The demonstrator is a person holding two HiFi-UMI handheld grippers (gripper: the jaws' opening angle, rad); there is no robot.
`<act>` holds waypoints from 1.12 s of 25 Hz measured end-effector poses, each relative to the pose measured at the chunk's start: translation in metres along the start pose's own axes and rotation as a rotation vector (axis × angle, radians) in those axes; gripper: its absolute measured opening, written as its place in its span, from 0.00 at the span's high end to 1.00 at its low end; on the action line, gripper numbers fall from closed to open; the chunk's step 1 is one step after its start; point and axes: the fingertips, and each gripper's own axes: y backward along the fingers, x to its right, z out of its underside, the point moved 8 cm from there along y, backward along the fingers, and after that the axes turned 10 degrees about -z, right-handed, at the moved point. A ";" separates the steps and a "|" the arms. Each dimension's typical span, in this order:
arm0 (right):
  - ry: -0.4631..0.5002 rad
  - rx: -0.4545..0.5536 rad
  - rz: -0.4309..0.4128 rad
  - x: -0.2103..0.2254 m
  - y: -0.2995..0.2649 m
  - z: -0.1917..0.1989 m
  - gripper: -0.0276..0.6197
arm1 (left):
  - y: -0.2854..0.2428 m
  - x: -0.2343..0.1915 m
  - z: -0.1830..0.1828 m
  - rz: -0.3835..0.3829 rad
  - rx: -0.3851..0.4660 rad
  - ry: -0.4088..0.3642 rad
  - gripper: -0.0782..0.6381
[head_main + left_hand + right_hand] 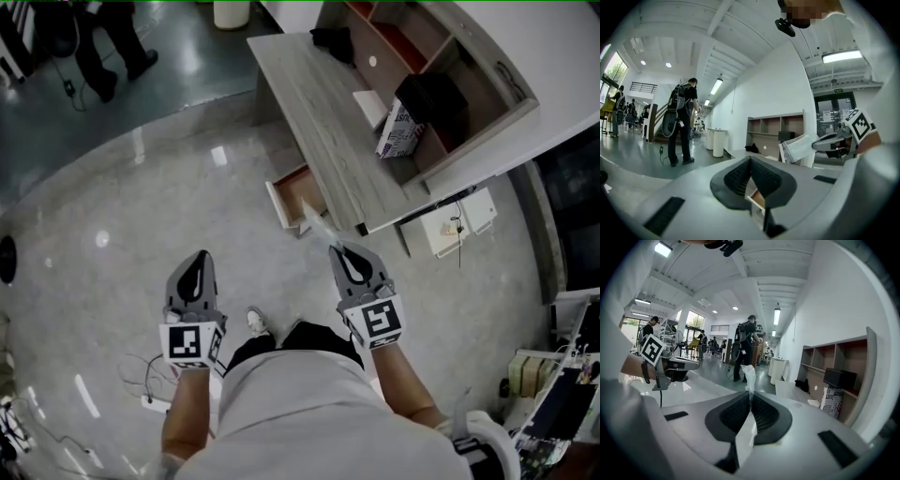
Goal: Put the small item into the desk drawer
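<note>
Left gripper [198, 258]: jaws together, nothing between them. Right gripper [343, 253]: clamped on a pale packet [318, 224] that sticks out ahead of its tips. Open drawer [302, 190] lies just beyond the packet, under the worktop [323, 122] edge.

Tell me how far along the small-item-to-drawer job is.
Done: the desk drawer stands open, and the right gripper is shut on a small white packet. In hand: the packet is held in the air, short of the desk. Remaining: reach the drawer and drop the packet in.
</note>
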 end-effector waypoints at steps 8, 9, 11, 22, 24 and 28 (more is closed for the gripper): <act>0.013 0.001 0.014 0.049 -0.024 0.004 0.91 | -0.051 0.028 -0.013 0.058 0.012 -0.012 0.87; 0.014 0.002 0.007 0.058 -0.028 0.004 0.91 | -0.059 0.032 -0.017 0.056 0.022 -0.018 0.87; 0.009 -0.002 -0.011 0.074 -0.037 0.005 0.91 | -0.073 0.040 -0.028 0.044 0.039 -0.027 0.87; -0.082 -0.090 -0.041 0.127 -0.077 0.048 0.91 | -0.121 0.051 -0.021 -0.015 -0.017 -0.065 0.87; -0.098 -0.119 -0.047 0.128 -0.087 0.060 0.91 | -0.126 0.055 -0.020 -0.013 -0.029 -0.051 0.87; -0.120 -0.174 -0.050 0.132 -0.109 0.088 0.91 | -0.136 0.058 -0.009 -0.018 -0.050 -0.046 0.87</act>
